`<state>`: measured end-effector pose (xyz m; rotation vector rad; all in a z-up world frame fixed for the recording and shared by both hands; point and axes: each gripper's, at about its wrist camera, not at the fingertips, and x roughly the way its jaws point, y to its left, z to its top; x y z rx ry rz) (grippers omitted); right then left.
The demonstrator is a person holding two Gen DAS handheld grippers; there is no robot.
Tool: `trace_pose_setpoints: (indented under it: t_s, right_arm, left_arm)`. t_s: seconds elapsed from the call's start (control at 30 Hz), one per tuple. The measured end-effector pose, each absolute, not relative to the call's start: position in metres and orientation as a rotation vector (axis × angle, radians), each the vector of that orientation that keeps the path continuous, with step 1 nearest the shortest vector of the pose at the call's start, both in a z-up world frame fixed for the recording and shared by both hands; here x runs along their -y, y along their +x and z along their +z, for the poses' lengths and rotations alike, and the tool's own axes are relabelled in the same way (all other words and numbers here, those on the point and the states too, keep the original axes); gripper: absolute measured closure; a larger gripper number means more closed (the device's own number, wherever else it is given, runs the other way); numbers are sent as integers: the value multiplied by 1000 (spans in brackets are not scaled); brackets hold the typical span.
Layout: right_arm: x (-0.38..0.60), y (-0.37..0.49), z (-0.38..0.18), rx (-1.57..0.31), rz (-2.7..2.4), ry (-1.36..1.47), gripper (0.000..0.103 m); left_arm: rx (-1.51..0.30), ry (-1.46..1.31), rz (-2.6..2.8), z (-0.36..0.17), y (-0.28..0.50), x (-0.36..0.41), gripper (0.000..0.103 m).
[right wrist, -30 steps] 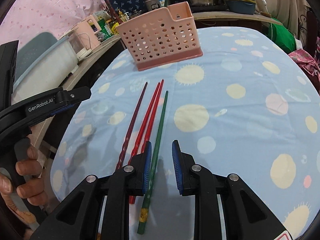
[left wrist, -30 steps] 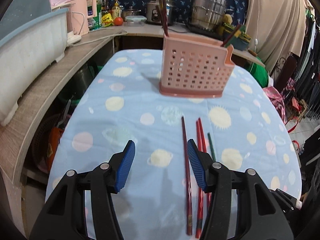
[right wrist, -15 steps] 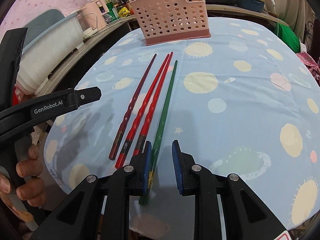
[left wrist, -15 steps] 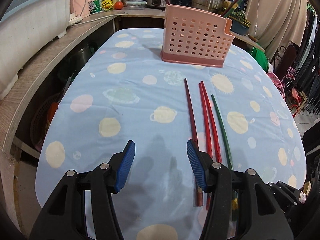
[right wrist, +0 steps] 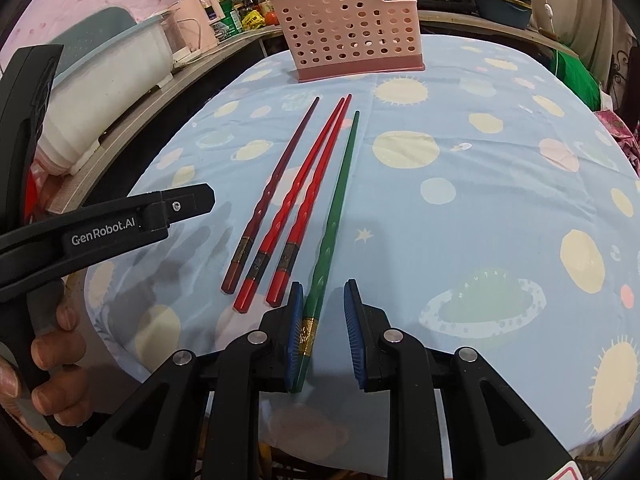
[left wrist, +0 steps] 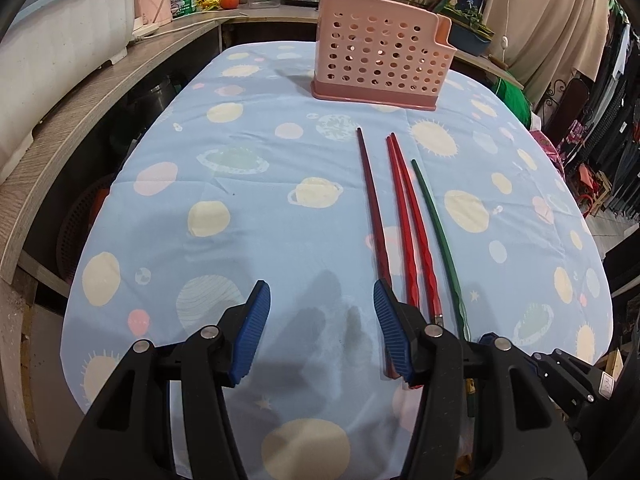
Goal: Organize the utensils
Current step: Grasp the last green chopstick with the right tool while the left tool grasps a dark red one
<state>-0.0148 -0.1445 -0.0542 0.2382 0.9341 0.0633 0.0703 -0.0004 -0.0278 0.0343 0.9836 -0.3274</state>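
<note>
My right claw (right wrist: 322,332) sits at the bottom centre of its own view with the jaws partly apart, and the thick end of the green chopstick (right wrist: 338,200) lies in the gap, close against the left blue pad; the right pad stands clear of it, so I have nothing clamped. The green chopstick runs from that gap up toward the middle of the frame on the blue tablecloth (right wrist: 480,220) printed with planets and suns. Just to its left lie two red chopsticks (right wrist: 304,196), nearly touching along their length, and left of those a dark maroon chopstick (right wrist: 276,188), all four pointing their thin tips toward the pink perforated utensil holder (right wrist: 348,36) that stands upright at the top centre. At the left edge of this view my left hand (right wrist: 44,364) grips the black handle of the other tool. In the left wrist view my left claw (left wrist: 322,332) is spread wide at the bottom centre and holds nothing; its right pad lies over the near end of the maroon chopstick (left wrist: 372,208). The red pair (left wrist: 408,220) and the green chopstick (left wrist: 438,232) lie right of it, slanting up toward the holder (left wrist: 380,68) at the upper centre. Chopsticks already poke up behind the holder's rim. A wooden counter (left wrist: 92,104) curves along the left side.
</note>
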Motion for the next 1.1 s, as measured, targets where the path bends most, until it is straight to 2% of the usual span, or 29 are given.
trace_pose_setpoints:
  t_s: [0.13, 0.2, 0.27, 1.1]
  right_arm:
    - [144, -17, -55, -926, 50, 222, 85]
    - [145, -17, -55, -924, 39, 225, 93]
    - [149, -17, -56, -923, 28, 235, 95]
    - [157, -18, -58, -909, 19, 278, 96]
  left_arm:
    - [-986, 40, -338, -29, 68, 2, 52]
    - [-990, 42, -343, -30, 66, 2, 52]
    - [-995, 41, -347, -31, 65, 2, 51]
    - [-1049, 90, -385, -52, 58, 21, 50]
